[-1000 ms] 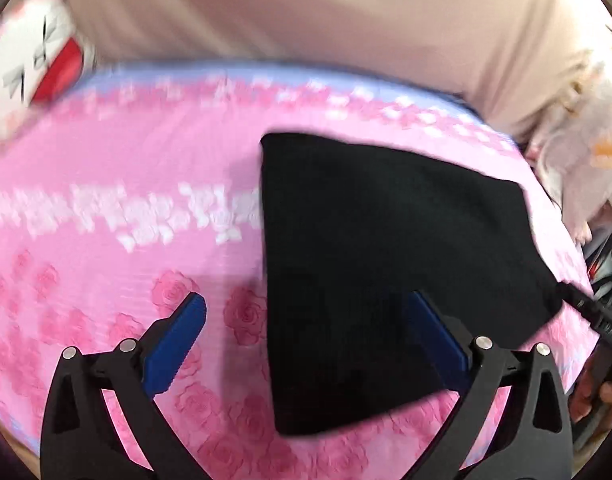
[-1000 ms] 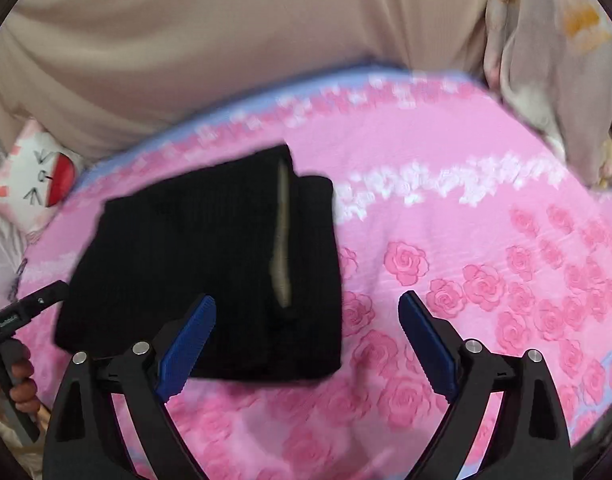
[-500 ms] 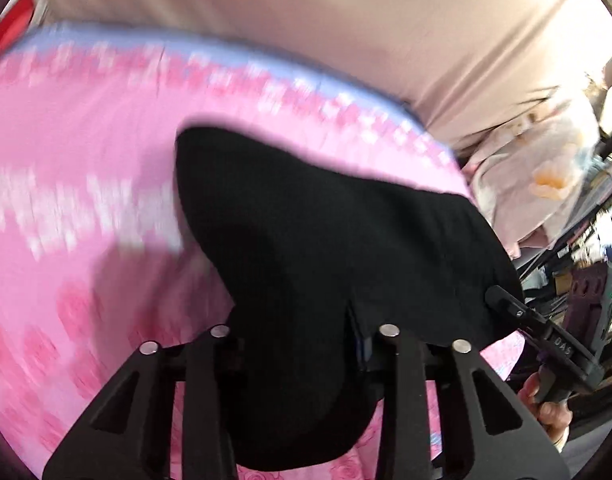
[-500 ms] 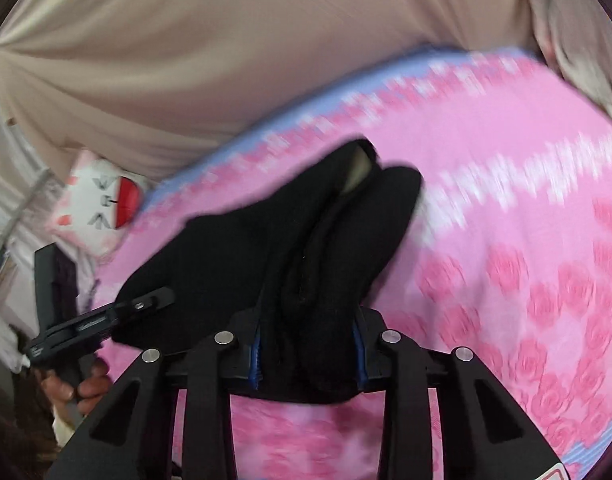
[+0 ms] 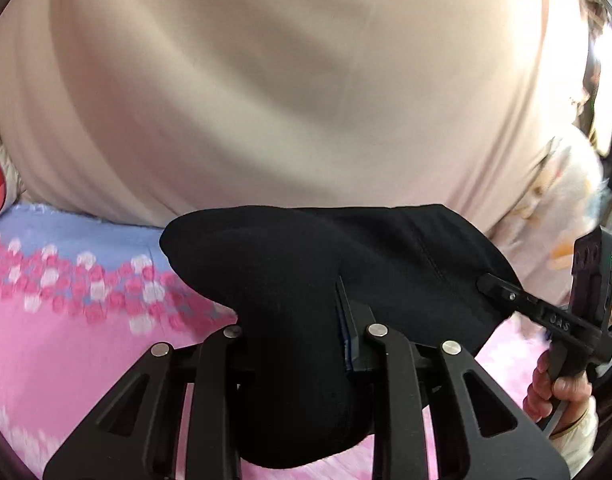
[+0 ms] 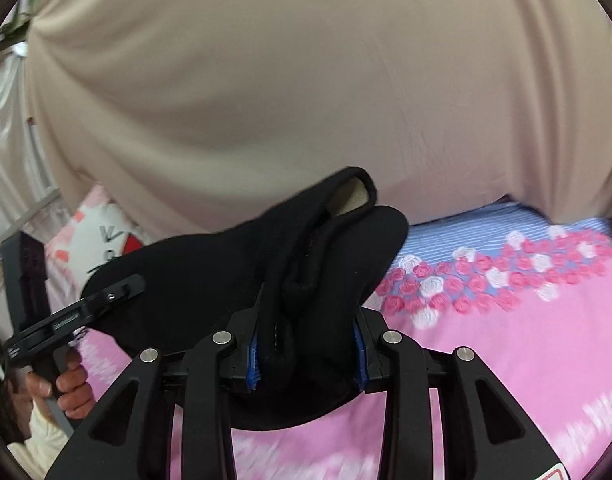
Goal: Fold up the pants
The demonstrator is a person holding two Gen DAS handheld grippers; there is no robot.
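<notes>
The folded black pants (image 5: 385,248) hang lifted above the pink rose bedsheet (image 5: 66,352), held at both near corners. My left gripper (image 5: 294,332) pinches a thick bunch of the pants; its jaws are still closing on the cloth. In the right wrist view, my right gripper (image 6: 306,344) grips the other corner of the pants (image 6: 210,272) between its blue pads (image 6: 253,360); its jaws are easing slightly open, with the cloth still pressed between them. A pale lining shows at the pants' far fold. Each view shows the other gripper's finger on the pants' far side.
A beige fabric wall (image 5: 266,100) rises right behind the bed. A white and red cushion (image 6: 102,232) lies at the left, and a pale floral cloth (image 5: 553,208) at the right. The person's hands (image 6: 70,388) hold the gripper handles.
Both grippers went from wide open over the flat pants to shut on its near corners. Then they lifted the pants off the sheet and carried them toward the beige wall.
</notes>
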